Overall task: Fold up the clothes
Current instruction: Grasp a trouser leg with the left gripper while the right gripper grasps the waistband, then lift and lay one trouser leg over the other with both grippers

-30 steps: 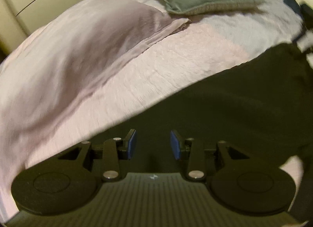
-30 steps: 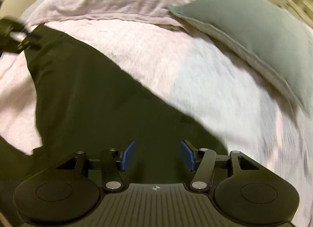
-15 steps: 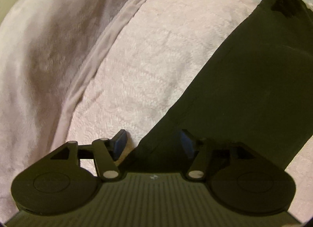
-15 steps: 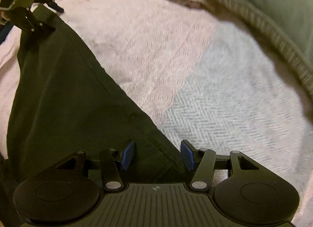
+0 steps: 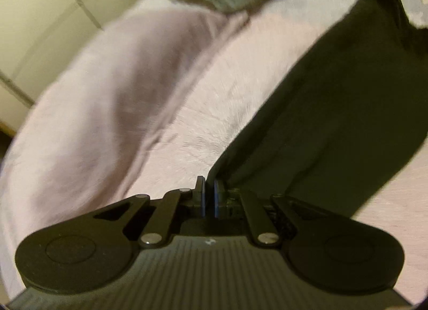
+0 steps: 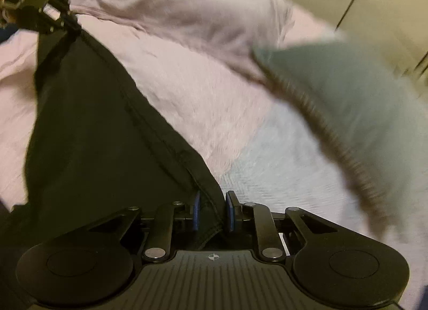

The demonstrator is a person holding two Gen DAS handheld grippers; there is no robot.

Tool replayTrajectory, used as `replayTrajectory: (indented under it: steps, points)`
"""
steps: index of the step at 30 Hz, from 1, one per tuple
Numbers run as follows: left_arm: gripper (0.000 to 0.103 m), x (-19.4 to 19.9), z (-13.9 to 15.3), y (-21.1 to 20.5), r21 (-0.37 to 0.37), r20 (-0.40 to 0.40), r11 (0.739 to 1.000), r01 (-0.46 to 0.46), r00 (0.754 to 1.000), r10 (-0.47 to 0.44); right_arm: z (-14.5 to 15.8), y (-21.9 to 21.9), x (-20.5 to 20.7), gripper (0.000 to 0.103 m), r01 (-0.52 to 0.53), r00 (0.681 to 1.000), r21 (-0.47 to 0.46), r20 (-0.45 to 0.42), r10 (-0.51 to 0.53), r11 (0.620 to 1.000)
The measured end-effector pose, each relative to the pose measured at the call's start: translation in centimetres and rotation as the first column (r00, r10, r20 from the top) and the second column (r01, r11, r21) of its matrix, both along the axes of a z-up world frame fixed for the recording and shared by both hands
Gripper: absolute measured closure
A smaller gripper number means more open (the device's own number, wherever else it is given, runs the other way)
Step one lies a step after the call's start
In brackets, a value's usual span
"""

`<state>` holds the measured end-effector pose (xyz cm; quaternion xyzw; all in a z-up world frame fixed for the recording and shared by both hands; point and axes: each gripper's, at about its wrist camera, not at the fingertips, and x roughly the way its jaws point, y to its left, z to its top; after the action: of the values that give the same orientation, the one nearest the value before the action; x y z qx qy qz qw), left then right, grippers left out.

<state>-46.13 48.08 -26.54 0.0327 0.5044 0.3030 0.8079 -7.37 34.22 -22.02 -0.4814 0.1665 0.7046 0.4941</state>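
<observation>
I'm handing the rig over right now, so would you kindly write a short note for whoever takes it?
Left gripper: jaws closing, nearly together, at a corner of the dark garment; the frame does not show whether cloth is pinched.
Right gripper: jaws closing on the garment's seamed edge, cloth between them.
The garment stretches between both grippers above the pink bedspread, near the green cushion.
Done: both ends taken up.
Left: no fold is visible yet.
</observation>
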Motion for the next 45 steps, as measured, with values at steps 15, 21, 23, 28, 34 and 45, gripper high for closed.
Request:
replayTrajectory:
  steps: [15,21,23,28,34,45]
  points:
    - [0.093,-14.6,-1.1,-30.1,-0.501,0.047,0.748,-0.435,0.85,0.525,-4.0,-28.9,-15.0,0.068,0.199,0.926,-0.199,0.358,-0.118,0.96]
    - [0.076,-20.4,-1.8,-29.9,-0.58,0.083,0.533,-0.616,0.606,0.791,-2.4,-31.4,-12.5,0.055,0.631,0.774,-0.156,0.056,-0.631,0.76]
    - [0.074,-22.8,-2.3,-29.1,-0.624,0.108,0.392,-0.676,0.423,0.9,-1.9,-31.4,-10.4,0.055,0.739,0.637,-0.186,-0.122,-0.761,0.648]
    - [0.071,-27.4,-4.5,-27.7,-0.743,0.114,0.051,-0.667,-0.051,0.992,-2.8,-31.4,-4.7,0.054,0.858,0.231,-0.333,-0.428,-0.874,0.39]
    - [0.059,-28.0,-6.9,-27.2,-0.805,0.125,-0.082,-0.588,-0.303,0.945,-5.2,-32.1,-0.1,0.054,0.877,-0.013,-0.411,-0.534,-0.845,0.247]
    - [0.094,-27.7,-7.4,-27.2,-0.786,0.208,0.0,-0.618,-0.265,0.941,-8.3,-33.6,6.7,0.054,0.854,-0.261,-0.5,-0.651,-0.712,0.144]
